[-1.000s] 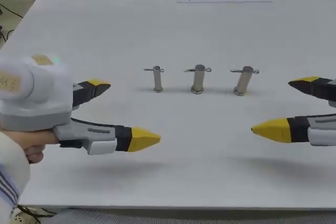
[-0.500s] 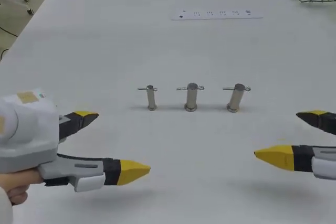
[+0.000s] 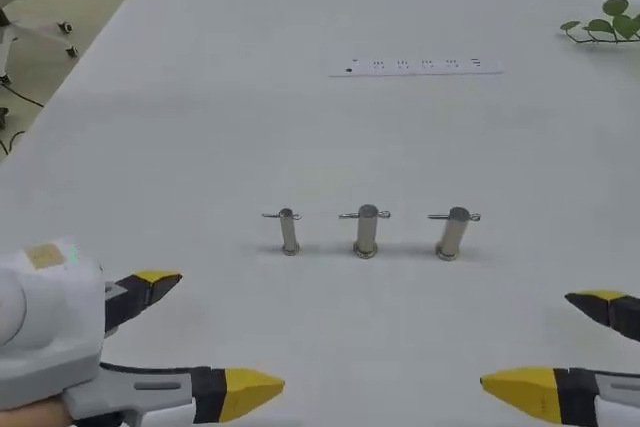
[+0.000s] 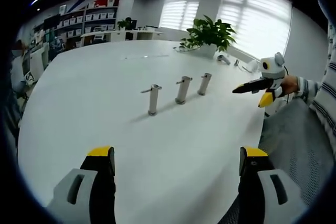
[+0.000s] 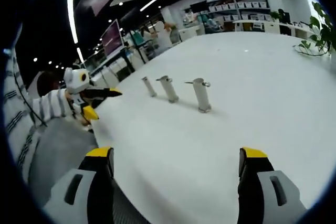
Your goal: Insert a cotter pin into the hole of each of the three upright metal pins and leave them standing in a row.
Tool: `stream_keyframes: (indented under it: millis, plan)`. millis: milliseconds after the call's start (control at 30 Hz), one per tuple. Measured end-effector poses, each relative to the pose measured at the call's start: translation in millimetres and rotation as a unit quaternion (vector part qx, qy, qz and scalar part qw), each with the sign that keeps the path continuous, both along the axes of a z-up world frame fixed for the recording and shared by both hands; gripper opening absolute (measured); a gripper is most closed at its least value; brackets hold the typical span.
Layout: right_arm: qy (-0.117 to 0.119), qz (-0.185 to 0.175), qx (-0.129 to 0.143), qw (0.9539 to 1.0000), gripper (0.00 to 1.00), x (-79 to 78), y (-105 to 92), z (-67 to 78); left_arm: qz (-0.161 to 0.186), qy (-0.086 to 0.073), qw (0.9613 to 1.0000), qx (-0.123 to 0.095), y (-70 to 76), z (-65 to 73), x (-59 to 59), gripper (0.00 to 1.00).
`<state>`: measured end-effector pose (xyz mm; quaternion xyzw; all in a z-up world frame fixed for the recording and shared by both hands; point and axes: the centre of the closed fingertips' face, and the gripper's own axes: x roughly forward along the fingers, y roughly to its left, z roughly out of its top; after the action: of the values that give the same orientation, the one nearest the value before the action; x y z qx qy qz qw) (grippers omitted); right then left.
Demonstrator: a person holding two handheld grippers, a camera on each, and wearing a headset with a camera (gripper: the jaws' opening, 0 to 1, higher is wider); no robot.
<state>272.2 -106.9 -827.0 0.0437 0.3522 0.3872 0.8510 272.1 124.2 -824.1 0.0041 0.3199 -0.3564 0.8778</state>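
Metal pins [image 3: 366, 234] upright, cotter pins [image 3: 352, 215] seemingly through.

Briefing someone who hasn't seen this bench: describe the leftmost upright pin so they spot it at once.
On the wide white workbench, three upright silver metal pins stand in a row, each with a wire cotter pin through its top. Look for the left-end pin. It is clearly slimmer than its two neighbours.
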Motion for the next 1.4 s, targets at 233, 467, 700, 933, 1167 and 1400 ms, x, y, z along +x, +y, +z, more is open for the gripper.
stream_keyframes:
  millis: [233,467,700,933,1167,1400]
  plan:
    - [0.011,-0.007,0.005,0.9999,1.0,1.2,-2.0,0.3,0.012,0.007,0.9999,0.0,1.2,-0.8,-1.6,0.99]
    - [0.014,-0.01,-0.002,0.9999,1.0,3.2,-6.4,0.5,0.02,0.011,0.9997,-0.003,-1.2,-0.4,-3.7,0.99]
    - [0.013,-0.017,-0.001,0.9998,1.0,5.9,-9.1,2.2,0.025,0.016,0.9995,0.004,-1.1,-1.5,-9.2,0.99]
    - [0.012,-0.019,-0.015,0.9996,1.0,6.2,-14.0,-0.1,0.035,0.011,0.9993,0.008,-1.7,1.4,-11.1,0.99]
    - [0.006,-0.021,-0.03,0.9993,1.0,7.2,-20.1,0.8,0.043,0.007,0.9988,0.021,-2.3,0.2,-13.4,0.99]
    - [0.002,-0.023,-0.035,0.9991,1.0,8.2,-18.5,4.0,0.045,0.003,0.9987,0.022,-4.8,0.0,-14.6,0.99]
